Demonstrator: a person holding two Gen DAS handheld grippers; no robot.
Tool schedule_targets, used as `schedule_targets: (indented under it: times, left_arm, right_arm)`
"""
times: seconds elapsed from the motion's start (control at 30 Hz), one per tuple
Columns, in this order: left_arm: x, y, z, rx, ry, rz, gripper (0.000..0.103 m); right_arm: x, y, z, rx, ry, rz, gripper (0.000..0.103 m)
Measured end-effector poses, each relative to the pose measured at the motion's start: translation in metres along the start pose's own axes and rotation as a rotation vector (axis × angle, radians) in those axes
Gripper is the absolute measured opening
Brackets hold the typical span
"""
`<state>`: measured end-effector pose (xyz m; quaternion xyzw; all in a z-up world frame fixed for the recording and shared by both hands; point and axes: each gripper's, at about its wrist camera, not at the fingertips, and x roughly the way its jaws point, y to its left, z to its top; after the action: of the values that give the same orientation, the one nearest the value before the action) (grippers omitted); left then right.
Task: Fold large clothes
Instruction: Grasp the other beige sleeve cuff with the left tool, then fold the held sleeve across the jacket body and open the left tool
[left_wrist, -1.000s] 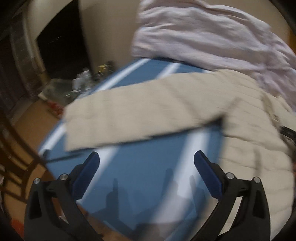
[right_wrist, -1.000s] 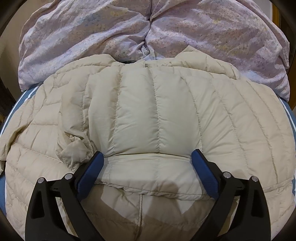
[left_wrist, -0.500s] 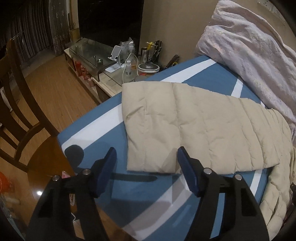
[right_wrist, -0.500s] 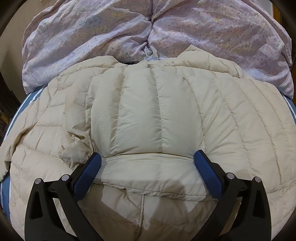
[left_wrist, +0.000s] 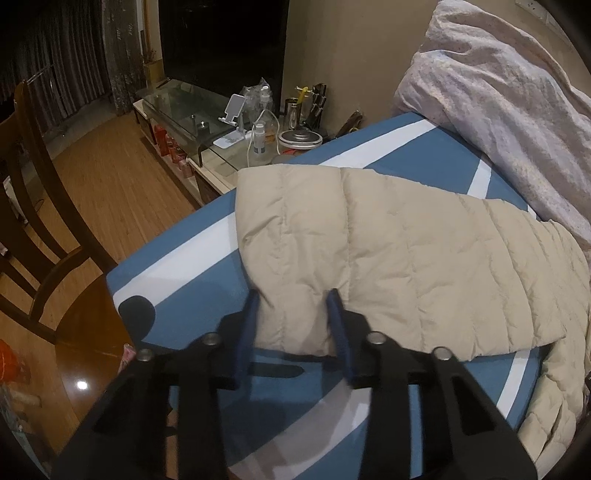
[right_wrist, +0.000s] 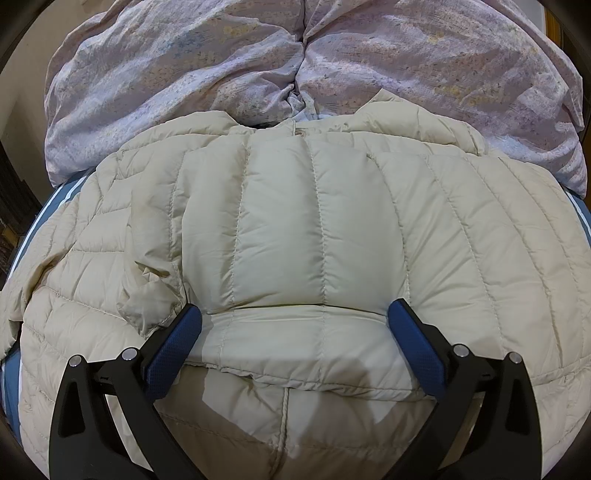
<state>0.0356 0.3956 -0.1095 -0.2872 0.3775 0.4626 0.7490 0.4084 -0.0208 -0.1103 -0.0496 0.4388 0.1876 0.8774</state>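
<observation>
A beige quilted down jacket (right_wrist: 317, 236) lies spread on a blue bed with white stripes (left_wrist: 192, 291). In the left wrist view one sleeve (left_wrist: 388, 251) lies stretched across the bed. My left gripper (left_wrist: 293, 295) is closing on the sleeve's cuff end, the cuff fabric bunched between the blue pads. My right gripper (right_wrist: 295, 317) is open, hovering low over the jacket's body with a folded panel between its wide-spread fingers, gripping nothing.
A crumpled lilac duvet (right_wrist: 303, 74) lies beyond the jacket's collar and also shows in the left wrist view (left_wrist: 509, 99). Left of the bed are a glass side table (left_wrist: 192, 110) with bottles and a phone stand, a wooden chair (left_wrist: 33, 206) and wood floor.
My left gripper swung to face the sleeve end, moved onto the cuff and narrowed from wide open to closing on it. My right gripper drew slightly closer to the jacket and stayed open.
</observation>
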Motion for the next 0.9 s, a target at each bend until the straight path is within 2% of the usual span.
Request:
schedule_targets:
  times: [0.1, 0.17, 0.33, 0.5, 0.7, 0.9]
  left_arm:
    - [0.000, -0.003, 0.000, -0.003, 0.001, -0.020, 0.012]
    - [0.000, -0.006, 0.000, -0.001, 0.001, -0.014, 0.009]
    - [-0.016, -0.022, 0.009, 0.025, -0.041, -0.001, 0.008]
    - [-0.045, -0.050, 0.024, 0.057, -0.102, -0.054, 0.008]
    - [-0.086, -0.114, 0.036, 0.136, -0.163, -0.188, 0.008]
    - [-0.117, -0.204, 0.022, 0.256, -0.164, -0.401, 0.008]
  right_arm:
    - [0.000, 0.000, 0.000, 0.000, 0.000, 0.000, 0.102]
    - [0.000, 0.000, 0.000, 0.000, 0.000, 0.000, 0.102]
    - [-0.001, -0.001, 0.000, 0.008, -0.005, 0.010, 0.102]
    - [-0.001, -0.001, 0.000, 0.013, -0.007, 0.016, 0.102]
    - [-0.002, -0.002, 0.000, 0.021, -0.011, 0.024, 0.102]
    - [-0.004, -0.007, -0.001, 0.045, -0.022, 0.047, 0.102]
